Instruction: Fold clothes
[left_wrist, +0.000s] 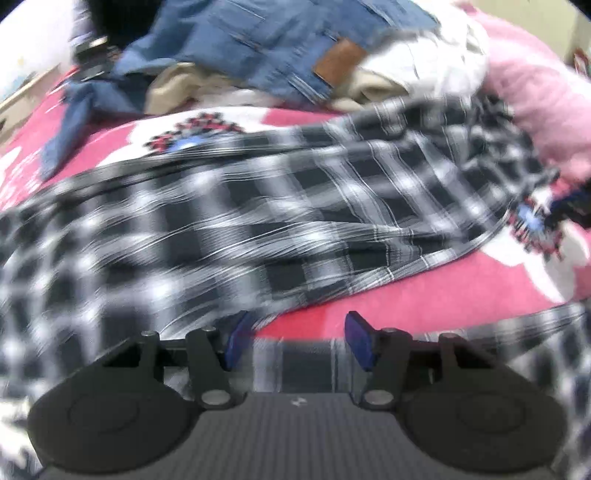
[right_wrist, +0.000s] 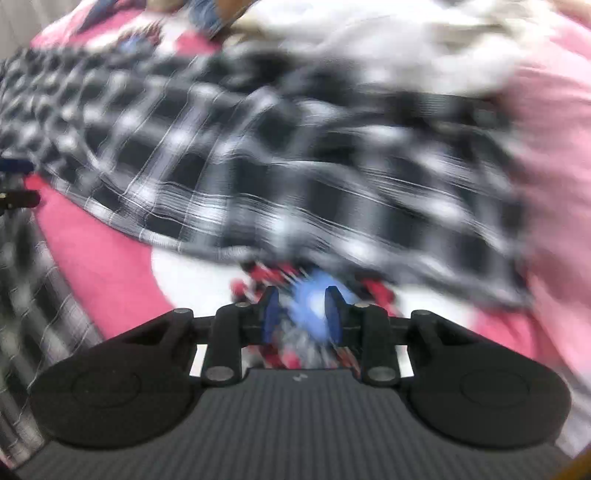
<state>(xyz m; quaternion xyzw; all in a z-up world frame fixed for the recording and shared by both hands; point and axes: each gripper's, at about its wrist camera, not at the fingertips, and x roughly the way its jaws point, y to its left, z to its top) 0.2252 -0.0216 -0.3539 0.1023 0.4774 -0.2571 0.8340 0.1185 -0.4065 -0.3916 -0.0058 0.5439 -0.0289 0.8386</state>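
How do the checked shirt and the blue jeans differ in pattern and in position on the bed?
The checked shirt has black and white squares; the blue jeans are plain denim with a brown leather patch. The shirt lies spread over the pink blanket, near the left gripper; the jeans lie farther away, crumpled on a pile of light clothes. Neither is folded yet.

No readable text in either view; both frames are motion-blurred. Brown leather patch (left_wrist: 339, 62) on the waistband of the jeans (left_wrist: 258, 40): blank to the eye, any brand stamp too blurred to tell. Small pale mark on each gripper body: a logo-like shape, not legible.
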